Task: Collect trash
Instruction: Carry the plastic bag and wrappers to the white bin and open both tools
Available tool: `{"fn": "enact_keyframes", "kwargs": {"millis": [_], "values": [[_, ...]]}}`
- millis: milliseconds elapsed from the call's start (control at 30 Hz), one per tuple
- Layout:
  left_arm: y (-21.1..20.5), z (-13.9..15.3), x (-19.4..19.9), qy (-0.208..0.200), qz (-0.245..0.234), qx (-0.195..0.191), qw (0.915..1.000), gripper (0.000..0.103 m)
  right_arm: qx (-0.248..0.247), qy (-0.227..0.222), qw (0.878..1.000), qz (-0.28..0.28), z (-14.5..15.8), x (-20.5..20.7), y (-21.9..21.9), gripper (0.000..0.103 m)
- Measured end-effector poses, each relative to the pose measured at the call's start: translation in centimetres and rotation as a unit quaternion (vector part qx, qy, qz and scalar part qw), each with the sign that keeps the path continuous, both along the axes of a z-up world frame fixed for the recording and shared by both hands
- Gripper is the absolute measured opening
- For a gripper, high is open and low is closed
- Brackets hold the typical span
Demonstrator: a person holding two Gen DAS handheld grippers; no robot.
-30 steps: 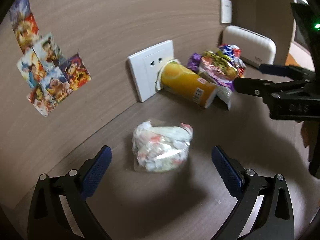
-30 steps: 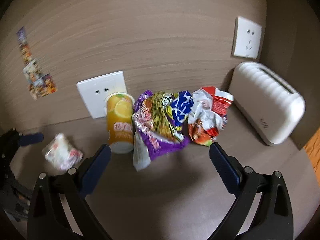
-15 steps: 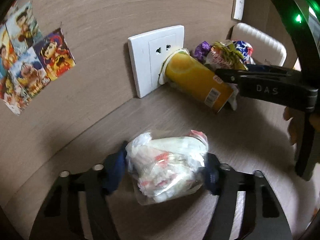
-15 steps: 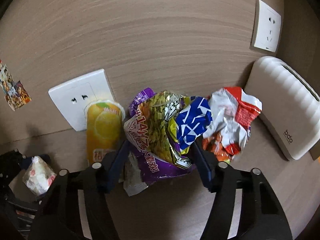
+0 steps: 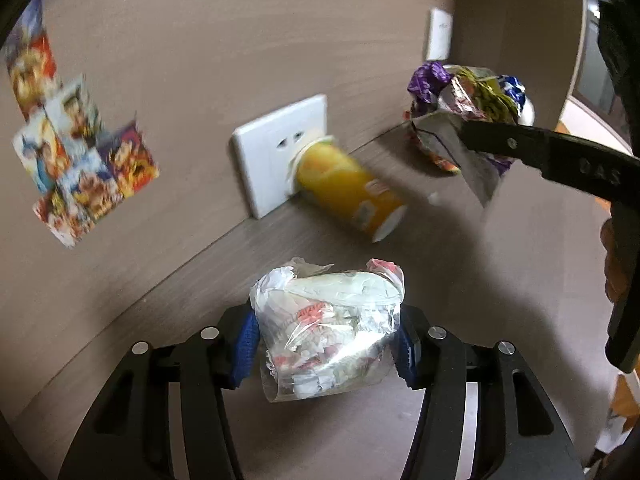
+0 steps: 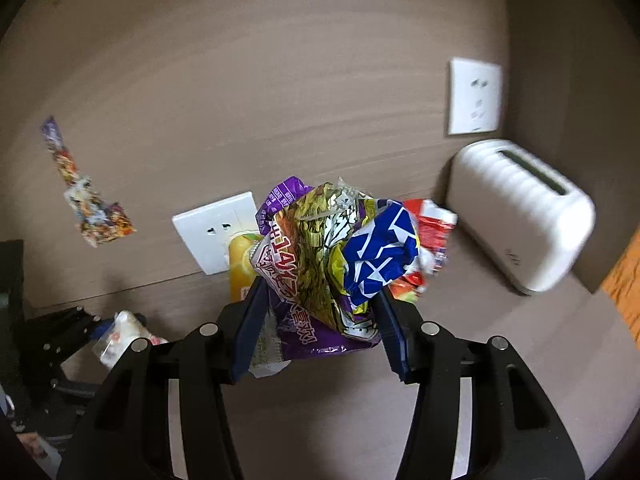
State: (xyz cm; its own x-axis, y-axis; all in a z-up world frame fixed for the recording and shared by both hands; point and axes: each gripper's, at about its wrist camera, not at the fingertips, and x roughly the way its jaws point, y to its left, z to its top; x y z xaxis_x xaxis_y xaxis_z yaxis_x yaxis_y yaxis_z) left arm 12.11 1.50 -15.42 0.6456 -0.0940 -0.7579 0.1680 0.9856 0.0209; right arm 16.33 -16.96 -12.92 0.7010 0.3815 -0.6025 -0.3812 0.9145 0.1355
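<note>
Your left gripper (image 5: 326, 340) is pinching the clear bag of crumpled paper (image 5: 328, 328) just over the bench (image 5: 500, 280). Your right gripper (image 6: 320, 312) is squeezing the wad of snack wrappers (image 6: 332, 256), with the orange can (image 5: 348, 192) lying against the wall socket (image 5: 276, 152).

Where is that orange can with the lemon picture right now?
The orange can lies on its side on the table, its top against the white wall socket, between the two claws; the right wrist view mostly hides it behind the wrappers.
</note>
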Motion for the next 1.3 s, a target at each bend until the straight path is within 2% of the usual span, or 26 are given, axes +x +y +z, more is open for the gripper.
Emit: {"fn": "enact_keyframes", "kwargs": {"millis": [300,467,700,933,1100,1233,1300], "values": [[-5.1,3.7,-2.3,-0.033,-0.053,0.000,0.9981,0.054,0.008,-0.033,0.999,-0.040,3.2,-6.6,-5.8,0.054],[-9.8,5.5,-3.9,-0.048,-0.097,0.011,0.9940,0.054,0.010,-0.039,0.997,-0.068,4.2,-10.6,-10.4,0.054],[-17.4,6.1,-6.1,-0.052,-0.166,0.014,0.9847,0.054,-0.004,-0.031,0.992,-0.121,4.3,-15.8,-16.7,0.054],[-26.0,5.8,-9.6,-0.056,-0.250,0.019,0.9665,0.054,-0.030,-0.010,0.984,-0.175,3.1,-21.8,-24.2,0.054],[-31.5,4.1,-12.5,-0.051,-0.312,0.043,0.9478,0.054,-0.049,0.007,0.979,-0.196,1.2,-25.0,-27.7,0.054],[-35.6,1.7,-14.9,-0.036,-0.360,0.064,0.9300,0.054,-0.061,0.028,0.975,-0.210,-1.0,-27.1,-30.1,0.054],[-36.7,0.6,-15.9,-0.030,-0.382,0.054,0.9222,0.054,-0.075,0.037,0.974,-0.210,-2.4,-27.9,-31.0,0.054]]}}
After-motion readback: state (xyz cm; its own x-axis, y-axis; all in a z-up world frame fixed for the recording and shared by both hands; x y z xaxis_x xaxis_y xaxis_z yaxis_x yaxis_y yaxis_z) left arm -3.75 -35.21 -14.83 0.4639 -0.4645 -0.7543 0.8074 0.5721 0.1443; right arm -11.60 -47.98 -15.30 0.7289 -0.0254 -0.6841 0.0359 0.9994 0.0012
